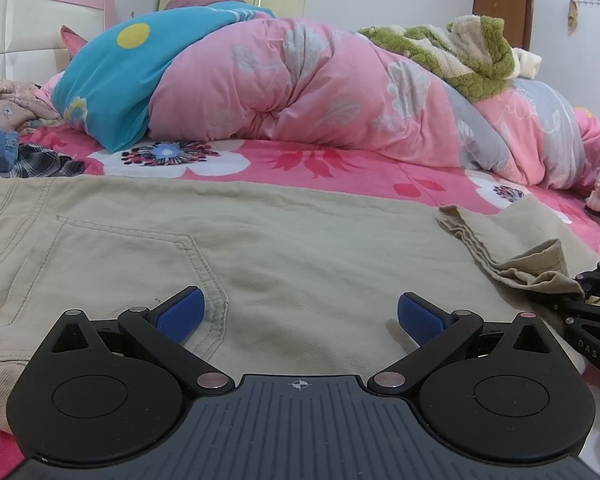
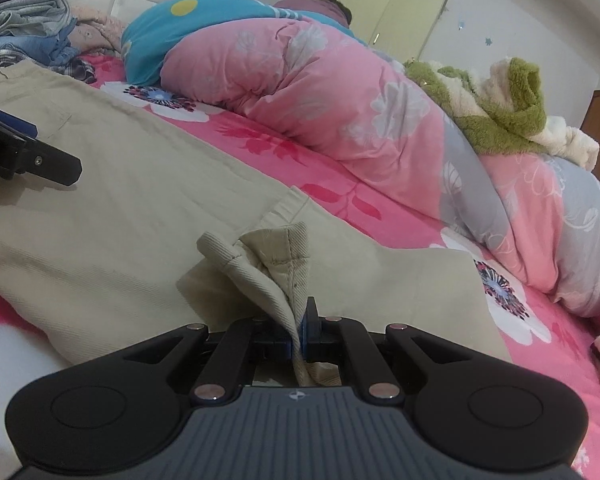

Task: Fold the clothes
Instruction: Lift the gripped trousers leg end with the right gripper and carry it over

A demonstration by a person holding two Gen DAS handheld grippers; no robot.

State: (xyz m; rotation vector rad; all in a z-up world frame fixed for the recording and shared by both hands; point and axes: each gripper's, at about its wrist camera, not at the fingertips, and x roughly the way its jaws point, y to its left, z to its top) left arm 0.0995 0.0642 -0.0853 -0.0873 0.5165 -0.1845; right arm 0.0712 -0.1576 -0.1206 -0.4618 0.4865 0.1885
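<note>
khaki trousers (image 1: 260, 248) lie flat across the bed (image 1: 340, 168). my left gripper (image 1: 300, 316) hovers released over their back pocket; my right gripper (image 2: 298, 332) clenches the cuff (image 2: 272, 256), partway folded over; most folding remains.

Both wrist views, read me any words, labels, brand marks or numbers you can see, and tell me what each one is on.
"DAS": white letters on the black body of the right gripper, at the right edge of the left wrist view.
"t.AI": white letters, cut off by the frame edge, on the black body of the left gripper, at the left edge of the right wrist view.
The khaki trousers and the bedding show no readable text.
</note>
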